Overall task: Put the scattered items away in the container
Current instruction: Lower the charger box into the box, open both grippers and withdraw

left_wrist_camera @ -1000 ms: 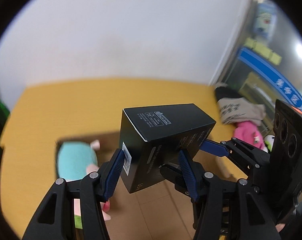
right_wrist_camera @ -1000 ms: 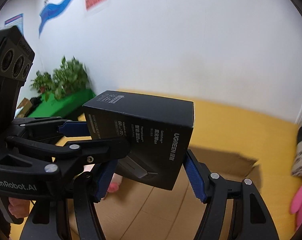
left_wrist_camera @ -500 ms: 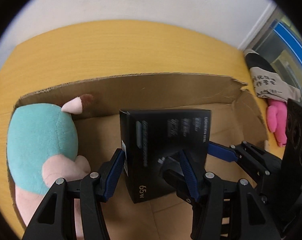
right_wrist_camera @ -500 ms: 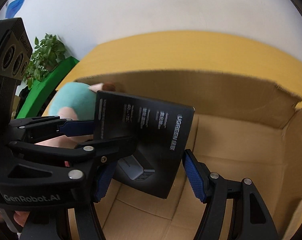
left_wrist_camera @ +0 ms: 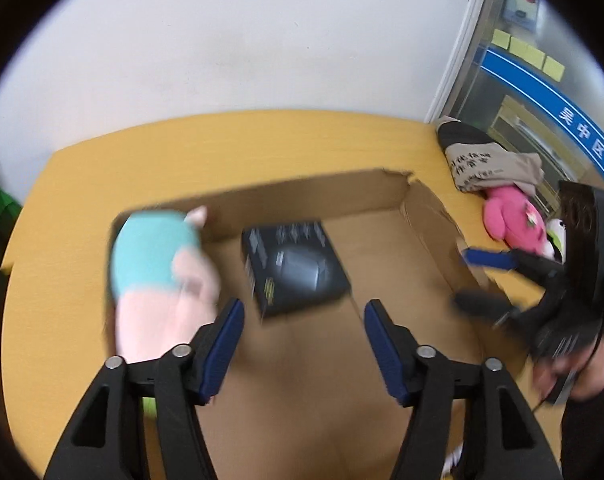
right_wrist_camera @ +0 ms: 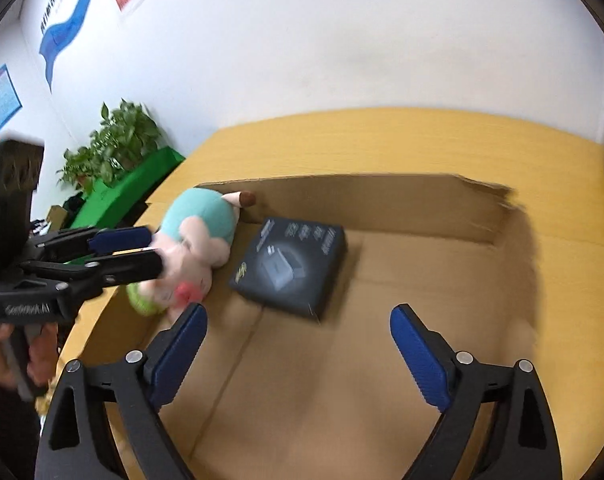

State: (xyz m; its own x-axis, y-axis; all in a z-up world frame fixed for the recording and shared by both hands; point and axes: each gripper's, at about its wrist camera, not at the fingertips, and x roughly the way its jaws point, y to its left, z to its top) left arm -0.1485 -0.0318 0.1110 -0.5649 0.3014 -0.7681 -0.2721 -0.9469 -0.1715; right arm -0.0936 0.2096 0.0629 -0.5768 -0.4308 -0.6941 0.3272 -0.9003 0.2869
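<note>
Black box, previously pinched by both grippers, now lies released inside cardboard carton beside plush toy; left gripper and right gripper opening, nothing between them.

Bright, even indoor light with soft shadows inside the cardboard box. Both fisheye views bend straight edges and darken at the corners. Motion blur smears the plush toy.
</note>
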